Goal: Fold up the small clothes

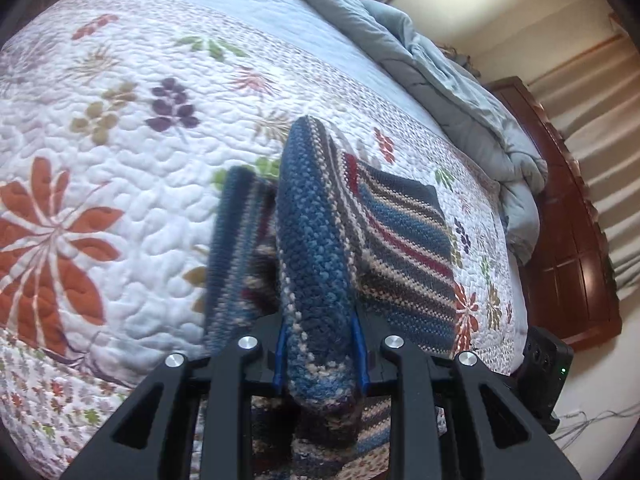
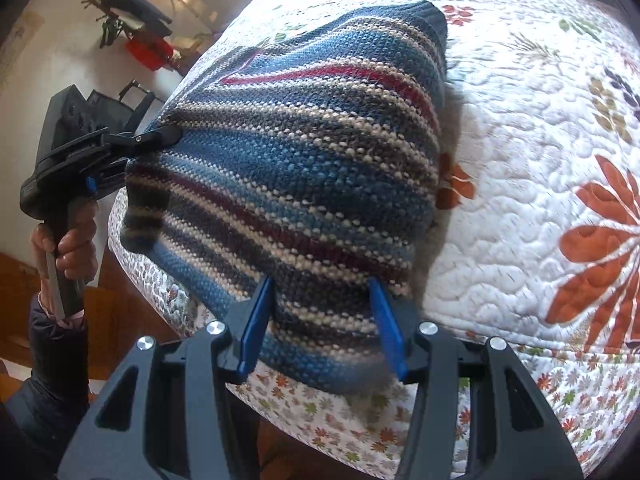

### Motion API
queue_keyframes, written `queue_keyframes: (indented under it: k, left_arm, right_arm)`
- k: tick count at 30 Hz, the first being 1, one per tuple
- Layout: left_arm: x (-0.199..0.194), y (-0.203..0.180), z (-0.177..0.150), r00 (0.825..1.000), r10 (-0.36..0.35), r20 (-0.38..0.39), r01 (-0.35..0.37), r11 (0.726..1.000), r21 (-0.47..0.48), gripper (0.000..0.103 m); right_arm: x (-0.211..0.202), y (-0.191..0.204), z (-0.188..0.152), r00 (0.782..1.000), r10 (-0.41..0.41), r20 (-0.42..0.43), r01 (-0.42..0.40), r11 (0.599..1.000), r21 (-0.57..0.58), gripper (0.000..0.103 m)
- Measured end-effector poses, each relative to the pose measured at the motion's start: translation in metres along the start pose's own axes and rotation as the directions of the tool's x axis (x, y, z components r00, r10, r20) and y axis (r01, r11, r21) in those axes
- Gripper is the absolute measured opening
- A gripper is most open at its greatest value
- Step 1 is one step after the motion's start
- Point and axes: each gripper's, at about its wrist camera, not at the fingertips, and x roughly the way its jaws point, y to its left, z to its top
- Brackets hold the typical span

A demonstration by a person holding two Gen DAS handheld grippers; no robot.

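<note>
A small striped knit sweater (image 2: 304, 168) in blue, grey, cream and dark red is held up above the floral quilt (image 2: 520, 200). My right gripper (image 2: 322, 320) is shut on its near edge, blue pads on either side of the bunched knit. My left gripper (image 2: 160, 136) shows at the left of the right wrist view, clamped on the sweater's far-left edge, held by a hand. In the left wrist view the left gripper (image 1: 320, 354) is shut on a thick fold of the sweater (image 1: 316, 240), the rest hanging toward the quilt (image 1: 120, 160).
A grey-blue comforter (image 1: 460, 92) lies bunched along the far side of the bed. A dark wooden bed frame (image 1: 572, 248) stands beyond it. A coat rack and a red object (image 2: 148, 52) stand by the wall. Wooden floor shows below the bed edge.
</note>
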Motion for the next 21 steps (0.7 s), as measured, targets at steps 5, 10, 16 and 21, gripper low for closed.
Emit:
queue_keyframes:
  k: [5,10,16,21]
  left_arm:
    - [0.015,0.019,-0.006,0.999,0.042,-0.033,-0.043,0.999,-0.014,0.026]
    - [0.038,0.029,-0.011,0.994,0.098,-0.047,-0.097,0.995,0.011,0.029]
    - [0.024,0.02,-0.017,0.987,0.162,-0.013,-0.162,0.986,0.04,0.044]
    - [-0.001,0.002,-0.038,0.968,0.248,0.03,-0.25,0.958,0.142,0.045]
  right_arm:
    - [0.016,0.008,0.004,0.999,-0.038,-0.038,0.037,0.999,-0.015,0.051]
    - [0.027,0.007,0.004,0.997,-0.06,-0.056,0.059,0.998,-0.02,0.05]
    - [0.013,0.007,-0.001,1.0,-0.021,-0.019,0.021,1.0,0.009,0.057]
    - [-0.016,-0.006,-0.018,0.999,-0.036,0.006,0.036,0.999,0.038,0.062]
